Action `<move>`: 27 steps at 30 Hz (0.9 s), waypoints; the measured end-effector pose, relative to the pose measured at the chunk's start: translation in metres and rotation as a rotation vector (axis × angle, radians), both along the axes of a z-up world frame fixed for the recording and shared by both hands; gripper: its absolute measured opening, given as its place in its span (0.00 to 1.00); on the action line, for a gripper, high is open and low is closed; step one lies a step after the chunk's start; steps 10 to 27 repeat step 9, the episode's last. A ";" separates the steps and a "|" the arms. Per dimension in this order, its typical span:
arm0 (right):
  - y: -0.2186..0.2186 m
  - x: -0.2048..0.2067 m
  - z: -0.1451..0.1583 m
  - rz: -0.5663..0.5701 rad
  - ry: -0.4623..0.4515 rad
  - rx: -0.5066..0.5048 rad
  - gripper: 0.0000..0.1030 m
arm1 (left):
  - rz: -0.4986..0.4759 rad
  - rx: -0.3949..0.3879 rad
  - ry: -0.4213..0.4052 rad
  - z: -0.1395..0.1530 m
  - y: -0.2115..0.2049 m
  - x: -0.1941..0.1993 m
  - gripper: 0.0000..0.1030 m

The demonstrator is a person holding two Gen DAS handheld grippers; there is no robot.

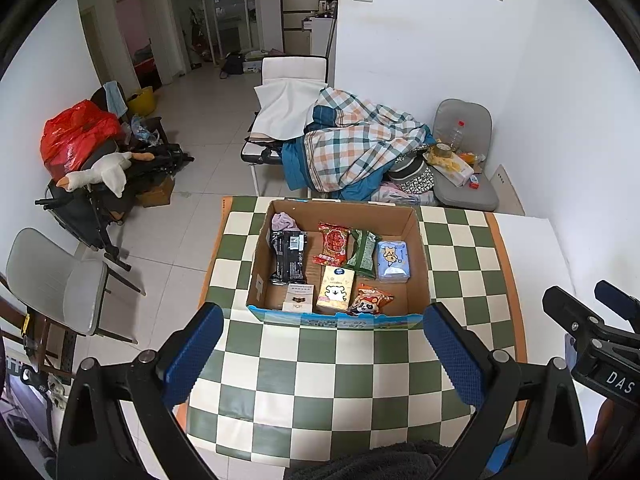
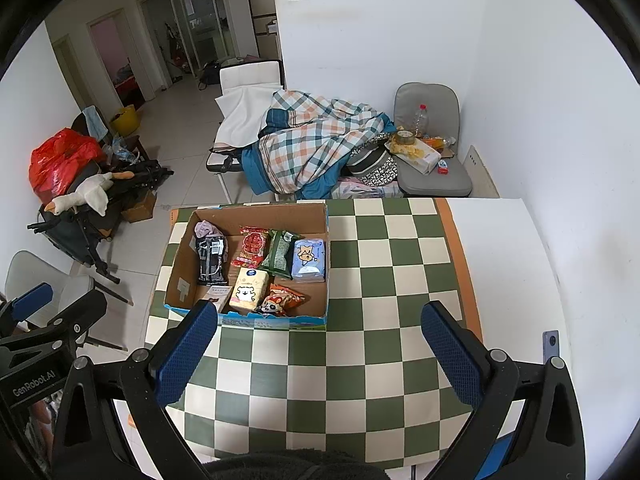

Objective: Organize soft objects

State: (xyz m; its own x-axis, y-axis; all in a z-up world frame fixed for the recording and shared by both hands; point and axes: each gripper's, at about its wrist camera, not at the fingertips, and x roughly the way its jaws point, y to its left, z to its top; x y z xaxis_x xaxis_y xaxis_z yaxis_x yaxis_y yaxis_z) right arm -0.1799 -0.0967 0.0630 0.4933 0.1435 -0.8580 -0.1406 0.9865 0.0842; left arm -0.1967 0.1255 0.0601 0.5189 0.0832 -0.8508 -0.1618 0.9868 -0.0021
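An open cardboard box [image 1: 418, 248] [image 2: 178, 264] stands on the green-and-white checkered table [image 1: 332, 376] [image 2: 360, 360]. Inside lie soft packs: a black packet [image 1: 289, 256] [image 2: 211, 260], a red snack bag [image 1: 333, 243] [image 2: 253, 247], a green pack [image 1: 363, 254] [image 2: 281, 254], a blue tissue pack [image 1: 393, 261] [image 2: 308, 260], a yellow bear pack [image 1: 336, 291] [image 2: 250, 290], a panda snack bag [image 1: 370, 300] [image 2: 280, 300] and a lilac cloth [image 1: 283, 222] [image 2: 206, 229]. My left gripper [image 1: 323, 354] hovers open just before the box's near wall, holding nothing. My right gripper [image 2: 319, 354] is open and empty, to the right of the box.
Past the table's far edge stand a bed with a plaid blanket [image 1: 352, 140] [image 2: 316, 136] and a grey chair [image 1: 466, 192] [image 2: 436, 180] loaded with a bottle and clutter. A white wall [image 2: 560, 120] borders the right. A grey chair [image 1: 60, 280] and a stroller with a toy goose [image 1: 100, 174] stand left.
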 end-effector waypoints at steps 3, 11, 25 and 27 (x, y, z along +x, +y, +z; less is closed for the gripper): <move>-0.001 0.000 0.001 -0.001 -0.002 -0.002 1.00 | 0.000 0.000 -0.001 0.000 0.000 -0.001 0.99; -0.001 -0.001 0.000 0.001 -0.002 -0.003 1.00 | 0.002 0.002 -0.003 0.001 0.000 -0.001 0.99; -0.001 -0.001 0.000 0.001 -0.002 -0.003 1.00 | 0.002 0.002 -0.003 0.001 0.000 -0.001 0.99; -0.001 -0.001 0.000 0.001 -0.002 -0.003 1.00 | 0.002 0.002 -0.003 0.001 0.000 -0.001 0.99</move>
